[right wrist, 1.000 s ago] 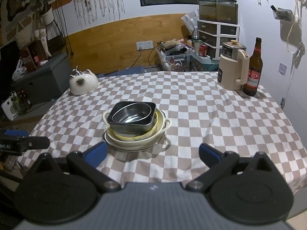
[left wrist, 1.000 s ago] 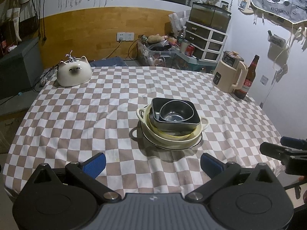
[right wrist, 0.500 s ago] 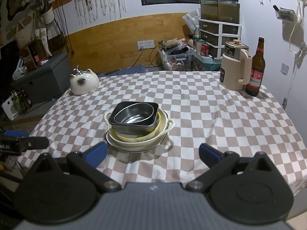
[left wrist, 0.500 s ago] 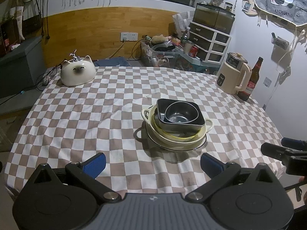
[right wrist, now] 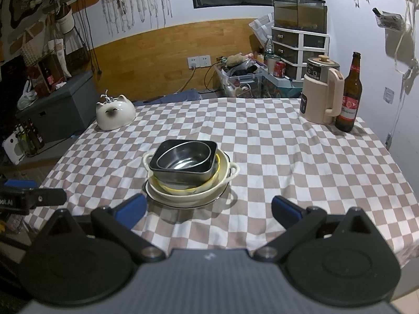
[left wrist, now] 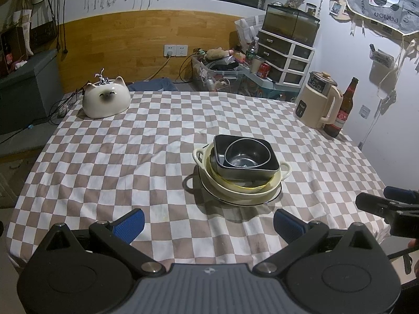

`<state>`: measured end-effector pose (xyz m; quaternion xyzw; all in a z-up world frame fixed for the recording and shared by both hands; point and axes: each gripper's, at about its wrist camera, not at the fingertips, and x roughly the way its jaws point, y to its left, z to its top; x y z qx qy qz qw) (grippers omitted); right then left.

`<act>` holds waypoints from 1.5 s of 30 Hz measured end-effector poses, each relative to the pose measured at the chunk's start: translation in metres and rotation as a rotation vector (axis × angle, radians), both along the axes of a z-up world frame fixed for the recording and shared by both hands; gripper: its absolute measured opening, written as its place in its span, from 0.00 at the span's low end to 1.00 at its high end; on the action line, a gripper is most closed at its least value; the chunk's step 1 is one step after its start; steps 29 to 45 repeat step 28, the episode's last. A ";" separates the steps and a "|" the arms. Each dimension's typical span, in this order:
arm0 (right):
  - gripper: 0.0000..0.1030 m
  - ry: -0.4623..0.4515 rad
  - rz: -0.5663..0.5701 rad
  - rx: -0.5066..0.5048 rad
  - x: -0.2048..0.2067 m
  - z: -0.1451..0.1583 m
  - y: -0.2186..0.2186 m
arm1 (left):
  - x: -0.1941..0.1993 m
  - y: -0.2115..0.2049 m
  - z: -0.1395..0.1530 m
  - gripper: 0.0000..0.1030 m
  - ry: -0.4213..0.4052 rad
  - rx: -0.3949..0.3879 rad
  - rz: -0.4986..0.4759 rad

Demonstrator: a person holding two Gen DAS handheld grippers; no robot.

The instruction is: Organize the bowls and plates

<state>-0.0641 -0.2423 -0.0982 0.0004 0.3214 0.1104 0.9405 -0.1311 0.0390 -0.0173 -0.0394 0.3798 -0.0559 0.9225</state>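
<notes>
Checkered tablecloth [left wrist: 110, 157], nothing else near the middle. Nested stack mid-table, nearer the front edge: flat plate [left wrist: 275, 196] at bottom, cream handled dish [left wrist: 284, 170], yellow-rimmed bowl [left wrist: 246, 187], dark square bowl [left wrist: 272, 158], round steel bowl [left wrist: 246, 154] on top. Left gripper [left wrist: 208, 221] and right gripper [right wrist: 207, 209]: jaws wide open, empty, off the front edge. Looks stacked already; next likely reach in, pinch a rim.

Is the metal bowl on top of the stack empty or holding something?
Empty. The metal bowl sits nested in the dark square dish, and both wrist views show its bare, shiny bottom with only reflections inside.
</notes>
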 end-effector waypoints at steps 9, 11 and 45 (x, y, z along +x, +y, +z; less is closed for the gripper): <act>0.99 -0.005 -0.009 0.003 -0.001 0.001 0.002 | 0.000 0.000 0.000 1.00 0.002 -0.002 -0.001; 0.99 -0.005 -0.008 0.003 -0.001 0.001 0.002 | 0.000 0.000 0.000 1.00 0.002 -0.002 0.000; 0.99 -0.005 -0.013 0.006 0.000 0.000 0.003 | 0.000 0.002 0.000 1.00 0.003 0.002 0.001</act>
